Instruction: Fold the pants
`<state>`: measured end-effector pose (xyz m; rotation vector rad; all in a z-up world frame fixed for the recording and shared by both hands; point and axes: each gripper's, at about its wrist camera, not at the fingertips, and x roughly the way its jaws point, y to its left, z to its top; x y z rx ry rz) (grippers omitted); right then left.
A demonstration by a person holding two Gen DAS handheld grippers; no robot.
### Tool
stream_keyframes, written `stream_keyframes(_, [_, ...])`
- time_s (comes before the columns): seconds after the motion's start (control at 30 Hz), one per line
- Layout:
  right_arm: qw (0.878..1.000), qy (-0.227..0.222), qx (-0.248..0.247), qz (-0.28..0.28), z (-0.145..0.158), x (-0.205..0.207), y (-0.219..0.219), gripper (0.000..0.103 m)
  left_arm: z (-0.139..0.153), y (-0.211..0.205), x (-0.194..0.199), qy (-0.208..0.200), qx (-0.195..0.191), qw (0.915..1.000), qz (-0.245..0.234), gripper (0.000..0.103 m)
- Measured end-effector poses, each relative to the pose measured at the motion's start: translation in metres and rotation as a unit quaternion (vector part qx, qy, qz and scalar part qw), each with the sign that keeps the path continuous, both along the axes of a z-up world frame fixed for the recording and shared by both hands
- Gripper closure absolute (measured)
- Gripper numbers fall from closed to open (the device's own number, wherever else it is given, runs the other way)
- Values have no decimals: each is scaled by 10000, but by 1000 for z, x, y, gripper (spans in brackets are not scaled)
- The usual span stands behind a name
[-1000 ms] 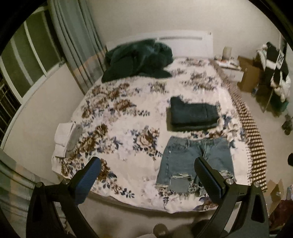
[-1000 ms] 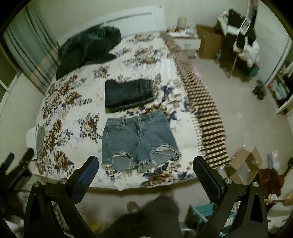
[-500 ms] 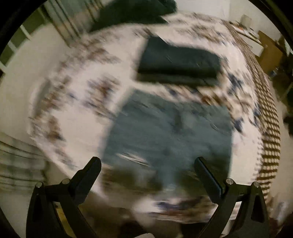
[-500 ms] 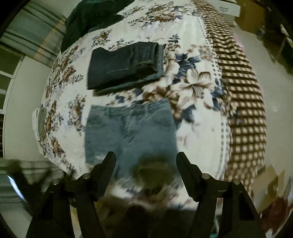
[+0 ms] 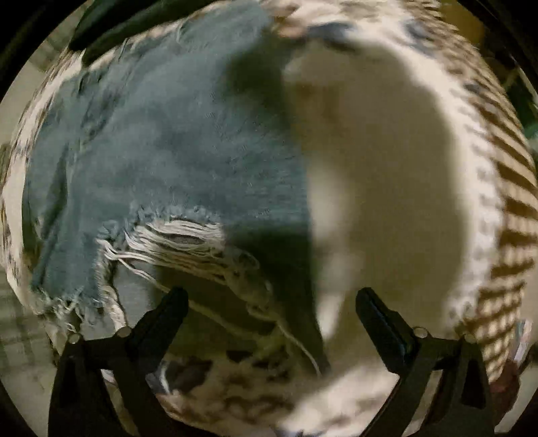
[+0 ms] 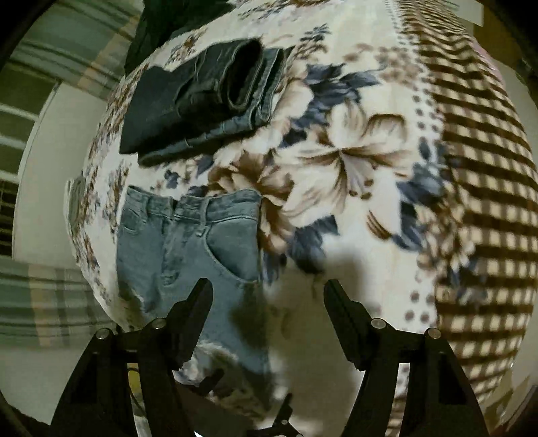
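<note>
Light blue denim shorts (image 6: 188,242) with frayed, ripped hems lie flat on the floral bedspread (image 6: 336,161). In the left wrist view the shorts (image 5: 168,141) fill the upper left, blurred, with the torn hem just beyond the fingers. My left gripper (image 5: 269,312) is open, close over the right leg's hem. My right gripper (image 6: 267,302) is open, over the shorts' right side edge below the pocket. Neither holds cloth.
Folded dark jeans (image 6: 201,97) lie on the bed beyond the shorts. A dark green heap (image 6: 161,20) sits at the far end. The brown checked border (image 6: 481,188) marks the bed's right edge. Striped curtain (image 6: 50,295) hangs at left.
Both grippers have moved down and in toward the shorts, from a far view of the whole bed to close over the hem and right side. The right gripper's opening has narrowed.
</note>
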<state>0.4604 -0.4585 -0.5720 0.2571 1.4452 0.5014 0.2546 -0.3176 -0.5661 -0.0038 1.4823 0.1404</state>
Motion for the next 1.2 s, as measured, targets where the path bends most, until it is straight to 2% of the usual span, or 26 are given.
stream_keyframes(0.03, [10000,2,-1,68,-6,4,5,32,-3,8,2,18,-100,9998,195,28])
stream_keyframes(0.1, [9999,61,47,125,-21,15,15,32,-3,24,5,-62,-529,9973,515,32])
stream_keyframes(0.17, [9997,174,132,90,-34,23,22,32,6,36,2,-336,-771,9947,588,59])
stream_keyframes(0.2, [9995,260,176,72,-42,29,26,32,12,42,-1,-454,-843,9937,589,69])
stream_keyframes(0.27, [9986,433,298,22,-57,39,37,32,19,51,-6,-608,-1070,9906,590,97])
stream_keyframes(0.37, [9955,821,466,-118,-77,50,54,33,33,68,-14,-786,-1400,9853,577,100])
stream_keyframes(0.43, [9936,934,619,-145,-83,52,66,72,50,81,-21,-961,-1453,9828,622,100])
stream_keyframes(0.47, [9941,916,565,-143,-81,52,71,86,56,86,-25,-1056,-1450,9818,624,100])
stream_keyframes(0.53, [9961,764,395,-192,-69,47,80,92,80,104,-29,-1268,-1476,9783,704,100])
stream_keyframes(0.67, [9976,560,381,-158,-22,38,101,94,115,141,-44,-1668,-1497,9688,1061,100])
stream_keyframes(0.73, [9982,458,381,-84,3,35,118,95,134,176,-56,-1843,-1556,9616,1307,100])
stream_keyframes(0.9, [9986,168,370,334,53,33,202,96,155,246,-49,-2209,-1619,9423,1927,100])
stream_keyframes(1.07, [9964,-51,174,823,65,42,307,96,141,306,-47,-2308,-1568,9292,2423,100])
stream_keyframes(1.2, [9928,-137,-215,1171,44,46,390,96,105,366,-46,-2156,-1551,9242,2745,100])
